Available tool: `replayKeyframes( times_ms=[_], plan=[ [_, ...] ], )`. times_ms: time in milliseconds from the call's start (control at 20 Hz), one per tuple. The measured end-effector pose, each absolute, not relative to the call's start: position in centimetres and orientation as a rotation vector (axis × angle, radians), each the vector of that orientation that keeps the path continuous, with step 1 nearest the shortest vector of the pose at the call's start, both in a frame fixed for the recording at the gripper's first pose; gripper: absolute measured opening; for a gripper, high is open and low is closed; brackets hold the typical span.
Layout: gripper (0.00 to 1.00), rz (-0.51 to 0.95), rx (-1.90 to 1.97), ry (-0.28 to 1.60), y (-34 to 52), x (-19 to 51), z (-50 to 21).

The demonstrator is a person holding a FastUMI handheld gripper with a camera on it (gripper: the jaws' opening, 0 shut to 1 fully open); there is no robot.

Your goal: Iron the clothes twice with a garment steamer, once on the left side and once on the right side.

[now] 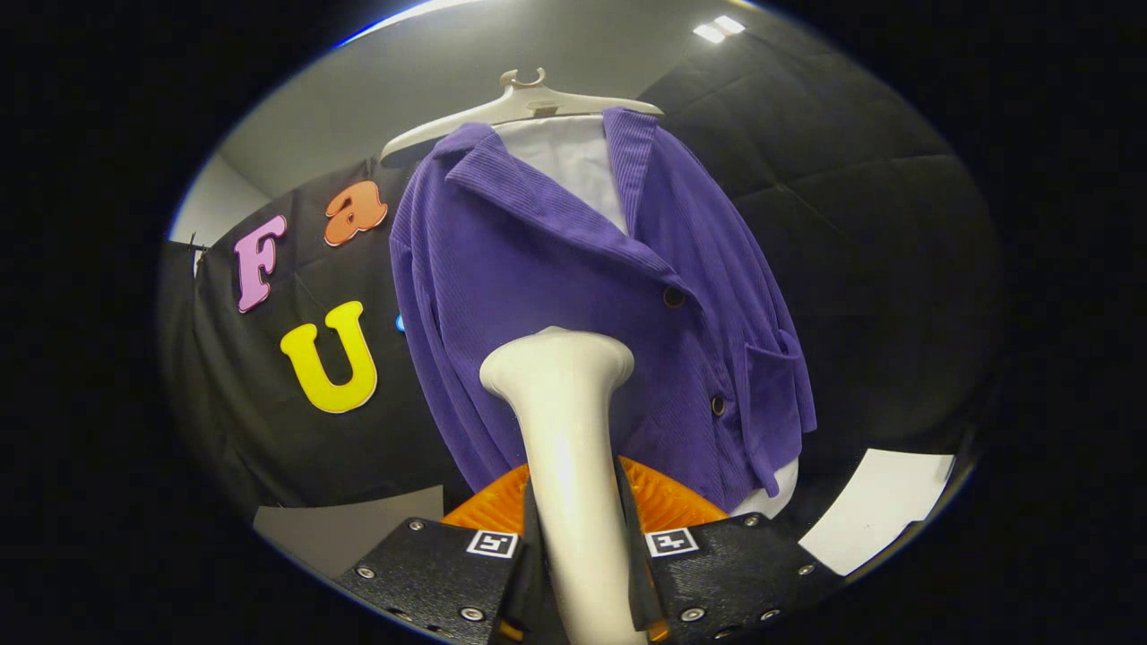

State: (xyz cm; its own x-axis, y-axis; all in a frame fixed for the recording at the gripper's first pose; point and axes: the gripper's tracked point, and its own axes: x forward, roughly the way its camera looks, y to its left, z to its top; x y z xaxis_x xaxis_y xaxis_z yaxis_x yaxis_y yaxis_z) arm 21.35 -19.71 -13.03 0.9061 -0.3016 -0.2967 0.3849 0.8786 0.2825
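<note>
Between my jaws (pixel 578 546) stands the white garment steamer (pixel 564 448), both fingers clamped on its neck, its flared head just ahead of them, against the lower front of the purple corduroy jacket (pixel 573 269). Beyond, the jacket hangs over a white shirt (pixel 573 161) on a pale hanger (pixel 524 103).
</note>
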Motion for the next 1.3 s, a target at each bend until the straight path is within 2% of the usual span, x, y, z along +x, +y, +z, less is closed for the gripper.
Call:
replayKeyframes(
  times_ms=[250, 850, 1300],
  plan=[
    [0.37, -0.364, 0.345, 0.341, -19.3, 19.4, -19.1],
    [0.37, -0.386, 0.370, 0.508, -18.8, 15.4, -27.2],
    [0.37, -0.416, 0.387, 0.501, -19.0, 14.7, -26.7]
  ],
)
